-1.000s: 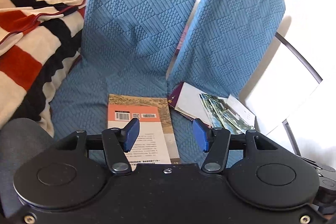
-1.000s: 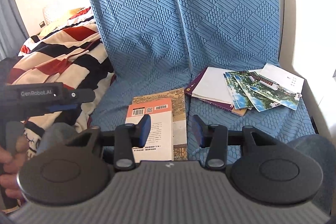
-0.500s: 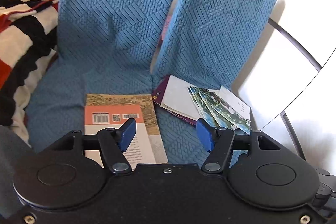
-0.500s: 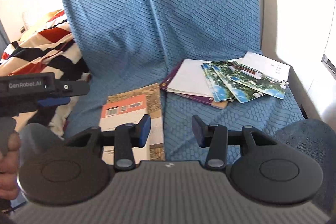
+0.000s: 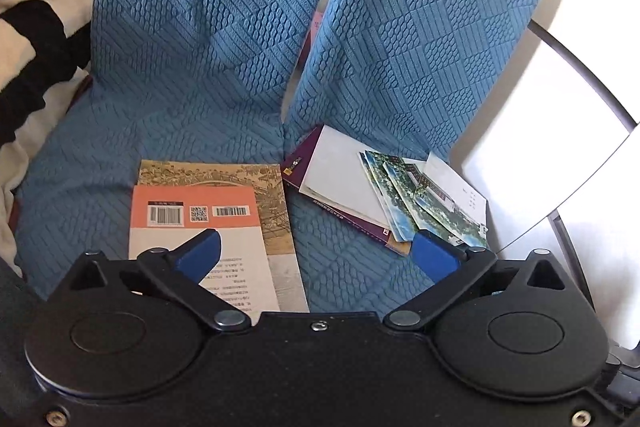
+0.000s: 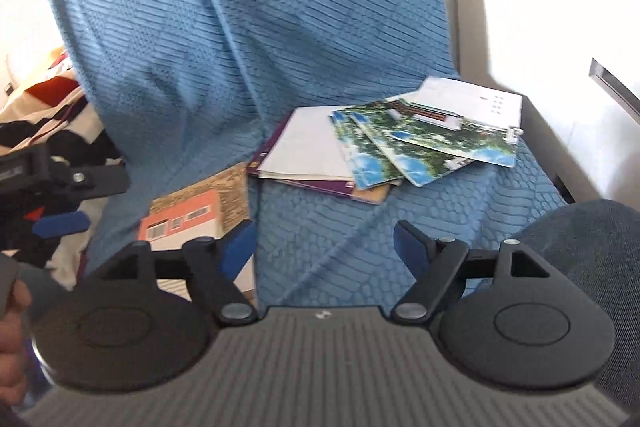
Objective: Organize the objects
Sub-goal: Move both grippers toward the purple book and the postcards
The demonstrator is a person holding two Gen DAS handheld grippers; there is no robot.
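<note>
An orange-and-white book [image 5: 200, 227] lies on a book with a painted cover [image 5: 256, 187] on the left seat cushion; both show in the right wrist view [image 6: 184, 223]. On the right cushion lies a fanned pile: a purple booklet [image 5: 296, 167], a white sheet [image 5: 340, 179], picture cards [image 5: 404, 203] and a white leaflet [image 5: 460, 191]. The pile shows in the right wrist view [image 6: 400, 139]. My left gripper [image 5: 316, 255] is open and empty, above the seat front between the books and the pile. My right gripper [image 6: 324, 243] is open and empty, short of the pile.
A blue textured cover drapes the two seat backs [image 5: 208, 27] and the cushions [image 6: 340, 227]. A striped red, black and cream blanket [image 5: 36, 11] lies at the left. A dark curved bar [image 5: 580, 67] and a bright white wall stand at the right. The left gripper's body [image 6: 52, 183] shows at the left.
Both grippers have opened wider. Both have swung right and closer to the seat, so the pile of papers now sits nearer the middle. The right wrist view is blurred by motion.
</note>
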